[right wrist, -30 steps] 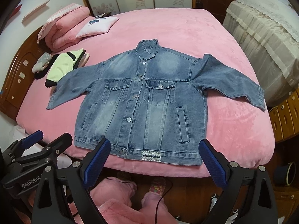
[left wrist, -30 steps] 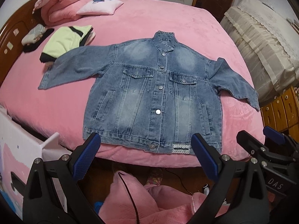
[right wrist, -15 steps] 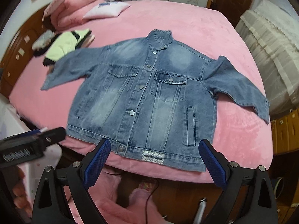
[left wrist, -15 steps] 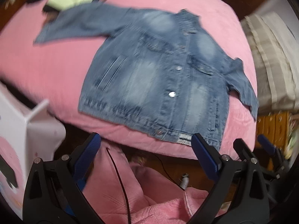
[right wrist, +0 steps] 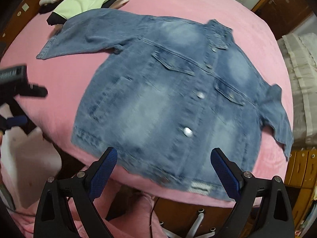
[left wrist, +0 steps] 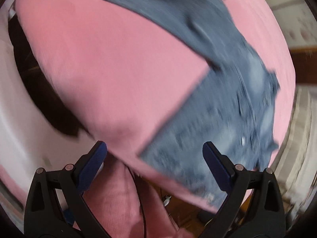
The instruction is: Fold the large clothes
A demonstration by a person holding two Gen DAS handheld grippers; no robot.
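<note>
A blue denim jacket [right wrist: 168,99] lies flat, front up and buttoned, on the pink bed [right wrist: 178,4], with both sleeves spread out. My right gripper [right wrist: 164,164] is open and empty, just above the jacket's hem at the near bed edge. My left gripper [left wrist: 154,154] is open and empty at the bed's near left corner, beside the jacket's hem corner [left wrist: 150,154]. The left wrist view is blurred; the jacket [left wrist: 227,103] runs diagonally across it, its left sleeve [left wrist: 158,10] at the top. The left gripper also shows in the right wrist view [right wrist: 25,87] at the far left.
A folded light-green and black garment [right wrist: 87,0] lies on the bed beyond the left sleeve. A wooden headboard [right wrist: 19,15] is at the far left. A beige lace-covered piece of furniture [right wrist: 301,75] and wooden drawers [right wrist: 303,170] stand to the right.
Both grippers have swung left and closer to the bed. The left one moved far to the bed's left corner and turned, so the jacket now runs diagonally. Jaws stayed open.
</note>
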